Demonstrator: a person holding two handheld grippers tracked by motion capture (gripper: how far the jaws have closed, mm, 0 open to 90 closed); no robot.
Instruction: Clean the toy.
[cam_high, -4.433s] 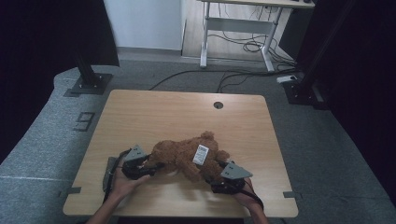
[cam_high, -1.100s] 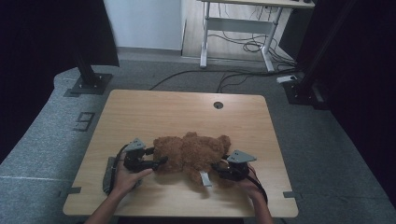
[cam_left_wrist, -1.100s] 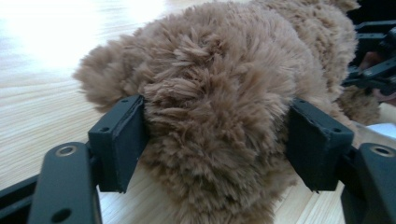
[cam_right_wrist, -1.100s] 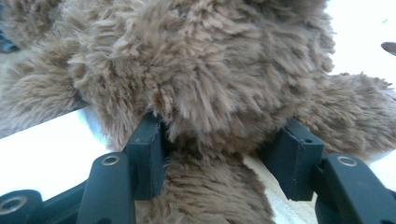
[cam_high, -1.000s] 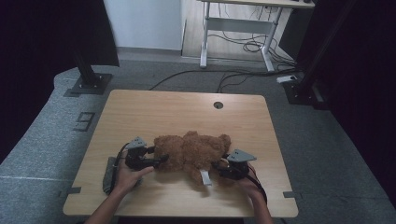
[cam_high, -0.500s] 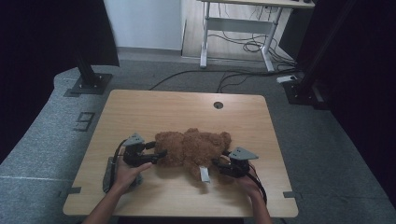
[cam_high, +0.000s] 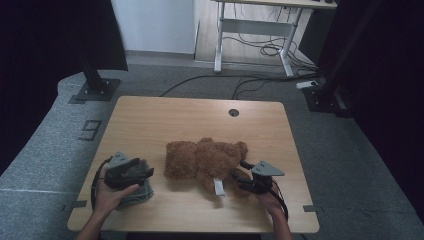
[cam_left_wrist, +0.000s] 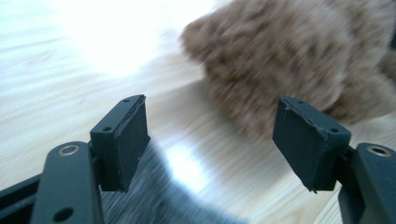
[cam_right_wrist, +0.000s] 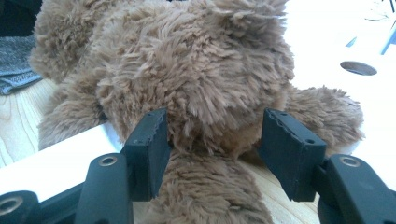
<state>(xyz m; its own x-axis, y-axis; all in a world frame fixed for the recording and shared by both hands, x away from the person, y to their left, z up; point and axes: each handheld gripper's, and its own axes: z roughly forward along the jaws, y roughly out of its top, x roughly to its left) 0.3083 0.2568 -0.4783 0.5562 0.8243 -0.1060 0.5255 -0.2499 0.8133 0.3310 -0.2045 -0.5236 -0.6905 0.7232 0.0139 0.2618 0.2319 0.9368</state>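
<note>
Teddy bear (cam_high: 205, 160) lies near the desk's (cam_high: 165, 115) front edge, over a grey cloth (cam_right_wrist: 16, 60). Left gripper (cam_high: 145, 173) has just spread, empty; right gripper (cam_high: 235, 177) straddles a leg (cam_right_wrist: 205, 196), grip unclear, so dressing seems barely begun

Light wooden table (cam_high: 165, 120), rounded corners, standing on grey floor (cam_high: 45, 150). Round cable hole (cam_high: 233, 112) near far edge, right of middle. Lying directly on top: brown teddy (cam_high: 200, 160), flat near the middle of the near half, white tag (cam_high: 219, 187) at its near side; grey cloth (cam_high: 137, 192) by the near left corner, well apart from the teddy. Bare wood across the far half.
</note>
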